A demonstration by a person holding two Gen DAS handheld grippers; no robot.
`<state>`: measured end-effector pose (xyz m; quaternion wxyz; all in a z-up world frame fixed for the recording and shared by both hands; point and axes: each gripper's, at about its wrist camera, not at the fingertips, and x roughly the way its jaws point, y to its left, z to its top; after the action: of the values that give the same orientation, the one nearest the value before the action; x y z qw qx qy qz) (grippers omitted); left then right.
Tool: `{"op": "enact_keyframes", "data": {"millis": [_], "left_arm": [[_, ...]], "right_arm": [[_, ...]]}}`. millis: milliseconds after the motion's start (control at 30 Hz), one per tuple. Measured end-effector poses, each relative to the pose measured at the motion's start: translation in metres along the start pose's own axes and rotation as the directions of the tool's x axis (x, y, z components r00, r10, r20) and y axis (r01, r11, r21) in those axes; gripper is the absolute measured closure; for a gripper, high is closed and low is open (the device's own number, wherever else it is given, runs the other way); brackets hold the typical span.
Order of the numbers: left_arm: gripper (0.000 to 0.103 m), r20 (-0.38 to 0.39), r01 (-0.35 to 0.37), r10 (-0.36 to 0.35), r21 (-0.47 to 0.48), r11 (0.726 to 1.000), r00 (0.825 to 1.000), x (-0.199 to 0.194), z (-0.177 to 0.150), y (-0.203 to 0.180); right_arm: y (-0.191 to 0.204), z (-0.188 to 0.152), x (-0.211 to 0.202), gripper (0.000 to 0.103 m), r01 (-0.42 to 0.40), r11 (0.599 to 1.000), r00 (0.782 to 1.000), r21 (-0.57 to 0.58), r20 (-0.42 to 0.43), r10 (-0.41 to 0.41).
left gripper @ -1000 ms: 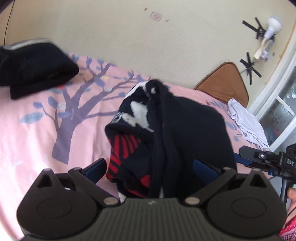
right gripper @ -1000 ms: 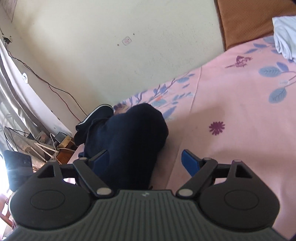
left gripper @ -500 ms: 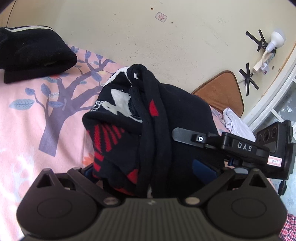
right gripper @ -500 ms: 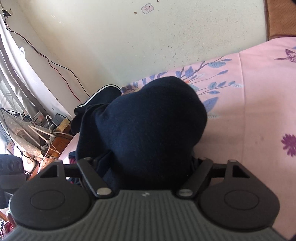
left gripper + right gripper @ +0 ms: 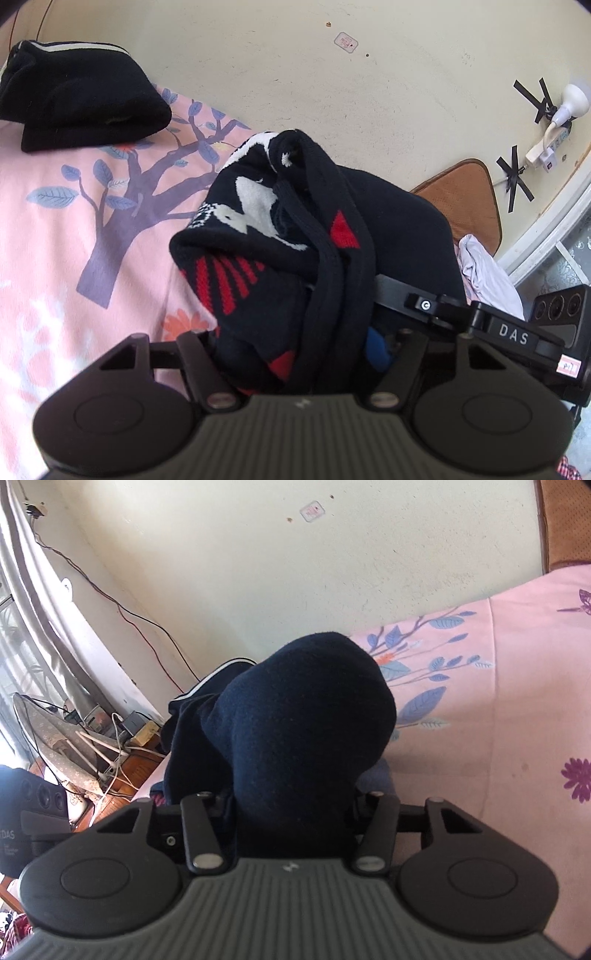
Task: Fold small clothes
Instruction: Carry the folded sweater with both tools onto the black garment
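Note:
A dark navy knitted sweater [image 5: 266, 236] with red and white patterns sits bunched up on the pink bed sheet [image 5: 55, 240]. My left gripper [image 5: 295, 343] has its jaws closing, with the pads pressing into the sweater's near folds. In the right wrist view the same sweater [image 5: 306, 716] shows its plain navy side. It fills the gap of my right gripper [image 5: 293, 801], whose jaws are also closing against the cloth. The right gripper's body [image 5: 517, 332] reaches into the bundle from the right in the left wrist view.
A folded black garment [image 5: 81, 99] with a white stripe lies at the back left of the bed. A white cloth [image 5: 484, 273] and a brown cushion [image 5: 461, 199] sit by the wall at right. An ironing board and cables [image 5: 48, 738] stand beyond the bed's left edge.
Both pairs of jaws have narrowed from wide open onto the bunched sweater. The right gripper has come in against the sweater and now shows in the left wrist view.

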<state>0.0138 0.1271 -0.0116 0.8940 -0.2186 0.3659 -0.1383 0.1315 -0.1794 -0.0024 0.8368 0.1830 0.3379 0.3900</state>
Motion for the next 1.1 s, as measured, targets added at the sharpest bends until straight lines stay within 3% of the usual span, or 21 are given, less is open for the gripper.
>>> {"op": "enact_keyframes", "data": {"millis": [67,200,267,333,467,567,633,733,867,933,1000,1033,1100], "left_arm": [[0.036,0.006,0.014,-0.013,-0.011,1.000,1.000,0.000,0.000,0.002],[0.017,0.031,0.043,-0.044,0.024,0.999,0.999,0.003,-0.005,-0.001],[0.016,0.047,0.023,-0.026,0.059,0.998,0.999,0.003,-0.009,-0.006],[0.019,0.057,-0.004,0.000,0.065,0.998,0.998,0.004,-0.010,-0.011],[0.047,0.060,-0.004,0.004,0.008,1.000,0.998,-0.006,-0.001,-0.009],[0.049,0.136,0.024,-0.023,-0.007,1.000,0.990,-0.031,0.018,-0.009],[0.049,0.229,-0.004,-0.002,0.025,1.000,0.973,-0.056,0.040,-0.011],[0.048,0.360,-0.049,0.036,0.028,0.998,0.932,-0.095,0.089,0.000],[0.046,0.474,-0.158,0.154,-0.033,0.987,0.867,-0.118,0.162,0.035],[0.045,0.483,-0.215,0.235,-0.097,0.972,0.844,-0.108,0.190,0.060],[0.046,0.450,-0.288,0.346,-0.196,0.938,0.823,-0.083,0.212,0.096],[0.046,0.408,-0.331,0.405,-0.240,0.912,0.818,-0.067,0.219,0.114],[0.047,0.269,-0.428,0.514,-0.318,0.846,0.815,-0.027,0.225,0.151]], "right_arm": [[0.000,0.000,0.001,0.048,0.003,1.000,1.000,0.001,-0.002,-0.003],[-0.009,0.002,0.001,0.044,-0.016,0.998,1.000,0.063,-0.018,0.017],[-0.014,0.002,0.002,0.041,-0.026,0.995,0.999,0.099,-0.026,0.029],[-0.015,0.002,0.002,0.041,-0.029,0.993,0.999,0.118,-0.034,0.033],[-0.010,0.006,0.002,0.049,-0.029,0.991,0.998,0.132,-0.056,0.036],[0.010,0.032,0.002,0.054,-0.134,0.984,0.990,0.118,-0.037,0.139],[0.047,0.059,0.008,0.054,-0.174,0.985,0.985,-0.009,-0.008,0.174],[0.096,0.105,0.034,0.054,-0.257,0.958,0.965,-0.124,0.014,0.261],[0.152,0.170,0.108,0.053,-0.338,0.911,0.938,-0.235,-0.002,0.347],[0.169,0.192,0.161,0.048,-0.334,0.906,0.940,-0.261,-0.027,0.339],[0.171,0.198,0.220,0.043,-0.292,0.922,0.956,-0.254,-0.063,0.286],[0.167,0.195,0.249,0.037,-0.251,0.937,0.968,-0.241,-0.082,0.238],[0.150,0.180,0.305,0.037,-0.139,0.971,0.981,-0.193,-0.157,0.109]]}}
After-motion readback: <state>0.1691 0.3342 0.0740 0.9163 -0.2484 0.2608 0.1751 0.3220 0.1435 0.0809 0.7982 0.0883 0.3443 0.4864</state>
